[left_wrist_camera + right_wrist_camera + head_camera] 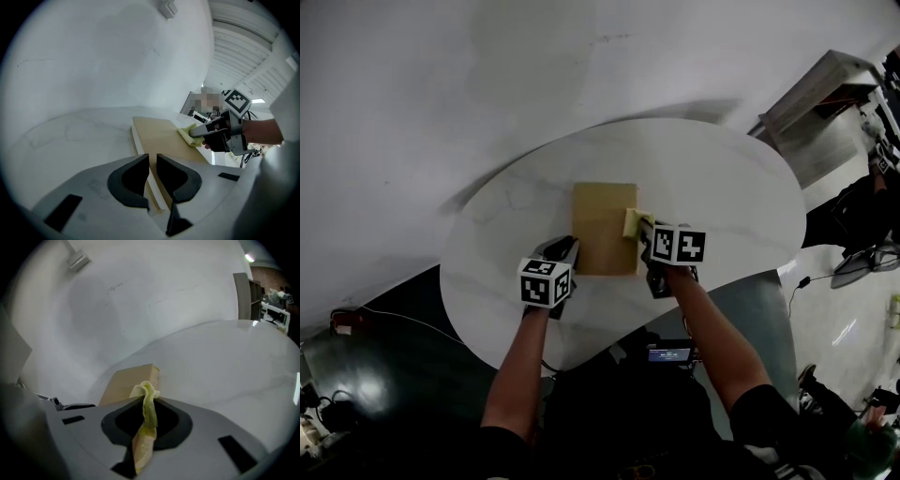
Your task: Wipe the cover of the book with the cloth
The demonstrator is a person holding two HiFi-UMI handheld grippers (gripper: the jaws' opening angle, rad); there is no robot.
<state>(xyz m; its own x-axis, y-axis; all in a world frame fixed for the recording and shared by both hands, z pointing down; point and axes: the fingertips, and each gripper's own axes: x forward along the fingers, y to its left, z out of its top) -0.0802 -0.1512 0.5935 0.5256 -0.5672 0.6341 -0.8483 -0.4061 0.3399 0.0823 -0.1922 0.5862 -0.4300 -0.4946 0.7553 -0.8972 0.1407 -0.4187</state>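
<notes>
A tan book (602, 225) lies flat in the middle of the white oval table (722, 187). My right gripper (639, 228) is shut on a folded yellow cloth (632, 223), which rests on the book's right edge. In the right gripper view the cloth (149, 404) stands pinched between the jaws, with the book (129, 383) just beyond. My left gripper (565, 249) sits at the book's near-left corner. Its jaws (153, 161) are closed to a thin slit with nothing gripped, and the book's edge (159, 136) runs beneath them. That view also shows the cloth (189, 135) and the right gripper (206, 131).
A plain white wall stands behind the table. A grey cabinet (820, 94) and desks with equipment stand to the right. A small screen (670, 353) glows below the table's near edge, and cables lie on the dark floor at the left (356, 323).
</notes>
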